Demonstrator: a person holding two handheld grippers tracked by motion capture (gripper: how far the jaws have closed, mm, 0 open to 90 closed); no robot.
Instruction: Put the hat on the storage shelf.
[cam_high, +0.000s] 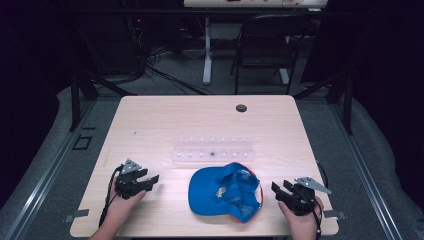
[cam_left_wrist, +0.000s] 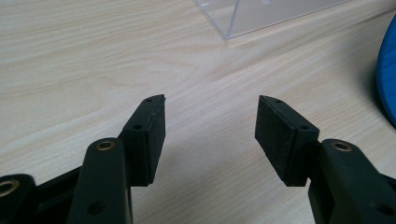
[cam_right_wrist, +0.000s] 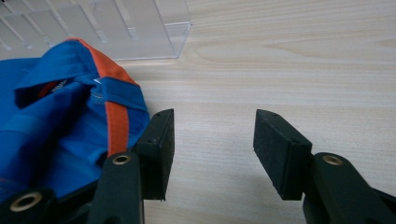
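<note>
A blue cap (cam_high: 225, 192) with orange trim lies crumpled near the table's front edge, between the two grippers. My left gripper (cam_high: 150, 181) rests to its left, held in a hand, jaws open over bare wood (cam_left_wrist: 210, 126); the cap's blue edge (cam_left_wrist: 387, 79) shows at the far right of that view. My right gripper (cam_high: 277, 189) sits just right of the cap, open with nothing between its pads (cam_right_wrist: 212, 144). Its left jaw stands beside the cap's orange-banded edge (cam_right_wrist: 116, 126); whether it touches the cloth I cannot tell.
A clear plastic rack (cam_high: 214, 150) lies flat behind the cap, and its corner shows in both gripper views (cam_left_wrist: 261, 14) (cam_right_wrist: 140, 28). A dark cable hole (cam_high: 241, 108) sits near the table's (cam_high: 150, 120) far edge. A folding chair (cam_high: 265, 45) stands beyond the table.
</note>
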